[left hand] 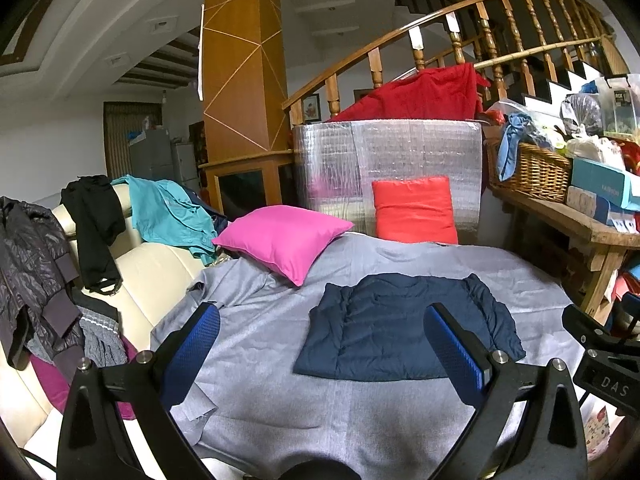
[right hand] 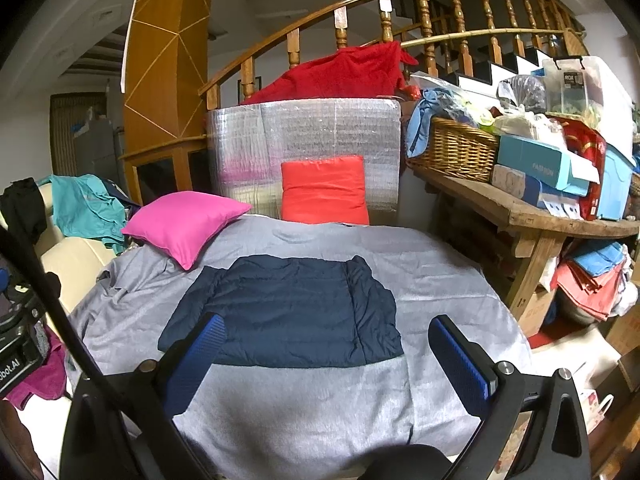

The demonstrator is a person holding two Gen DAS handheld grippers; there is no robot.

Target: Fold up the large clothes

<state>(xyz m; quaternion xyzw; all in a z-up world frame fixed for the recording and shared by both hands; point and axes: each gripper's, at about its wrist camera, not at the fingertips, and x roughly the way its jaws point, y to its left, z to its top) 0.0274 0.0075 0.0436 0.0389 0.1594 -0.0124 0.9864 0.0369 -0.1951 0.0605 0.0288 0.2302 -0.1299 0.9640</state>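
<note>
A navy padded jacket (left hand: 404, 332) lies flat in the middle of the grey sheet (left hand: 280, 412) that covers the work surface, and you are holding both tools back from it, above the near edge. Your left gripper (left hand: 324, 360) is spread wide with nothing between its blue pads, and your right gripper (right hand: 332, 364) is the same: released, empty, not touching the cloth.

The jacket already sits as a compact, roughly square block. Its sides appear turned in, the right one (right hand: 372, 312) bunched in a rumpled strip along the edge, the left one lying smoother. No sleeve trails loose onto the sheet. From this, the side folds look done; what likely remains is a fold of the near hem up toward the collar, and perhaps a flattening of that lumpy right edge. Whether you count the piece as finished at this size cannot be judged from here.

More work waits to your left: a black garment (left hand: 96, 228), a teal shirt (left hand: 168, 212) and a dark quilted coat (left hand: 32, 264) hang over the cream sofa (left hand: 156, 264), none of them folded. A pink cushion (left hand: 280, 236) rests on the far left corner of the sheet, well apart from the jacket, and an orange cushion (right hand: 324, 190) leans on the silver panel (right hand: 312, 132) behind.
</note>
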